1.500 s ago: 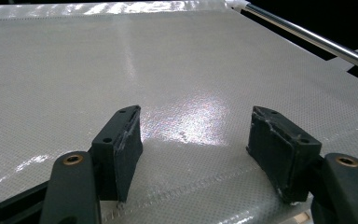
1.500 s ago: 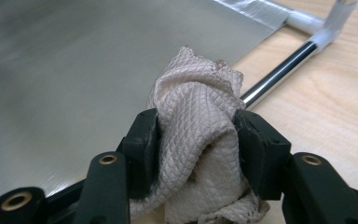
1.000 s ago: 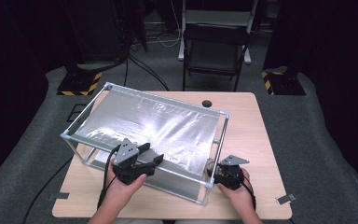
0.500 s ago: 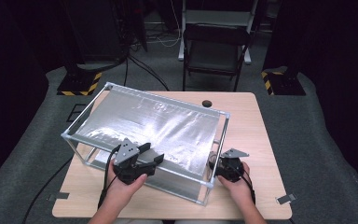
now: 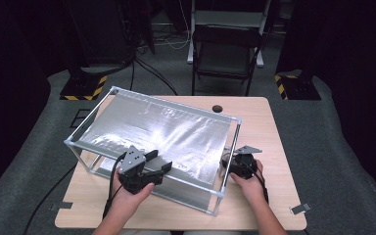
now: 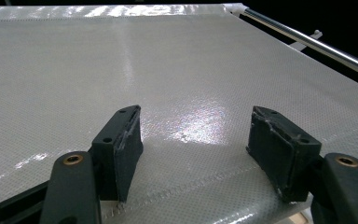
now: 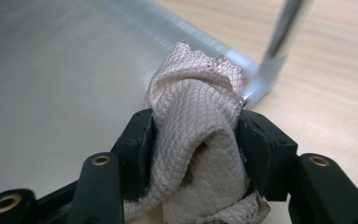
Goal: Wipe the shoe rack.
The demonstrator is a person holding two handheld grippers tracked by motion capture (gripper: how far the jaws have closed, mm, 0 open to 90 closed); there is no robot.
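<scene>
a wooden table (image 5: 274, 122) carries a box-shaped metal frame (image 5: 235, 120) whose top is a taut, shiny silver sheet (image 5: 166, 132); the sheet's long axis runs from the far left corner toward the near right one, across the person. below it a lower silver panel (image 7: 51, 84) sits inside the frame's base, edged by a metal rail (image 7: 168, 28) that meets a corner post (image 7: 279, 32).

the left gripper (image 5: 154, 165) rests over the near edge of the top sheet, closer to its middle than the other hand; in the left gripper view its jaws stand wide apart with nothing between them, hovering just above the woven surface (image 6: 177, 70).

the right gripper (image 5: 225, 164) sits at the frame's near right post, low and pointing inward under the sheet. its jaws are clamped on a bunched beige cleaning cloth (image 7: 196, 140), and have just been easing a little wider, the wad still pressed between the pads.

the relation that matters: the cloth hangs just above the lower panel, near its corner, with the bare panel stretching away to the left of the jaws in the right gripper view. so the wipe most likely has to run inward along that panel, away from the corner post, and the right hand is the one placed for it.
</scene>
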